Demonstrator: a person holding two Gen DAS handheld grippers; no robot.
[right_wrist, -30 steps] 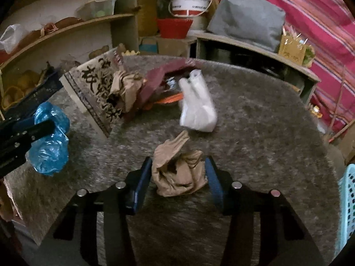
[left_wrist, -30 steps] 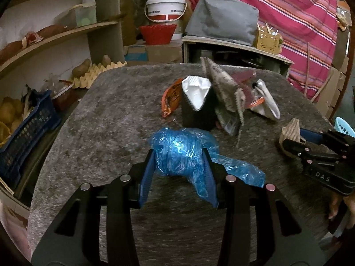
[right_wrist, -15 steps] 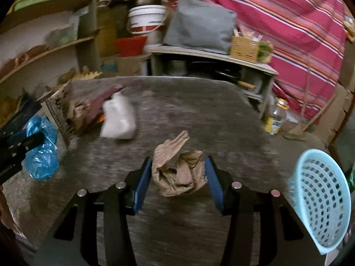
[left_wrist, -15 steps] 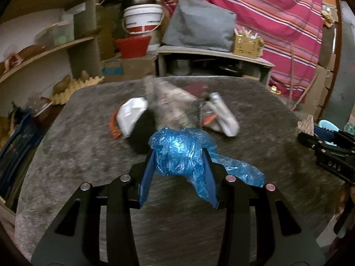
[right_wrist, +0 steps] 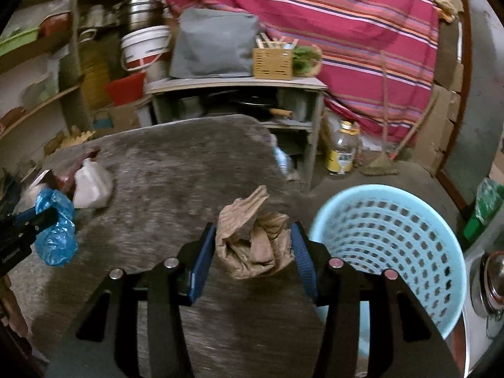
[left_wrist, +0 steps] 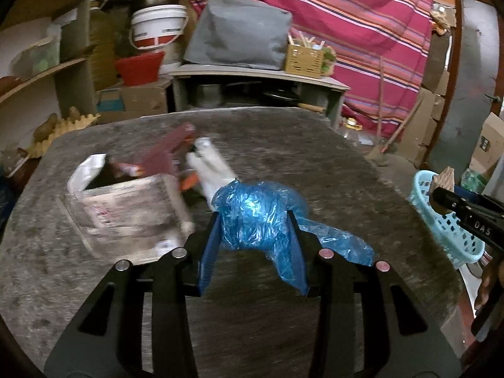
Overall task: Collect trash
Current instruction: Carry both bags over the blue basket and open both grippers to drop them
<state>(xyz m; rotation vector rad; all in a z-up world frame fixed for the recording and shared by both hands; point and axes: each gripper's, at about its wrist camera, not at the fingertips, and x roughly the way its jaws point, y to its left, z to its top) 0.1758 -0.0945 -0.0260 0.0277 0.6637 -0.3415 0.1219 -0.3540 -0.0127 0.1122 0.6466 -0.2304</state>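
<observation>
My left gripper (left_wrist: 253, 217) is shut on a crumpled blue plastic bag (left_wrist: 258, 217) and holds it above the grey table (left_wrist: 330, 170). My right gripper (right_wrist: 253, 239) is shut on a crumpled brown paper wad (right_wrist: 255, 242), near the table's right edge. A light blue perforated basket (right_wrist: 393, 252) stands just right of the right gripper, off the table; it also shows in the left wrist view (left_wrist: 441, 217). More trash lies on the table: a printed paper bag (left_wrist: 132, 214), a white plastic bag (left_wrist: 214, 170) and a dark red wrapper (left_wrist: 167, 148).
A low shelf unit (right_wrist: 239, 94) with a grey bag and a wicker box stands behind the table. A jar (right_wrist: 343, 154) sits on the floor by a striped cloth. Shelves with buckets are at the left. A metal lid (right_wrist: 494, 277) is at far right.
Both grippers have swung to the right with their loads still held. The blue basket has come into view close beside the right gripper, and the trash pile has shifted left.
</observation>
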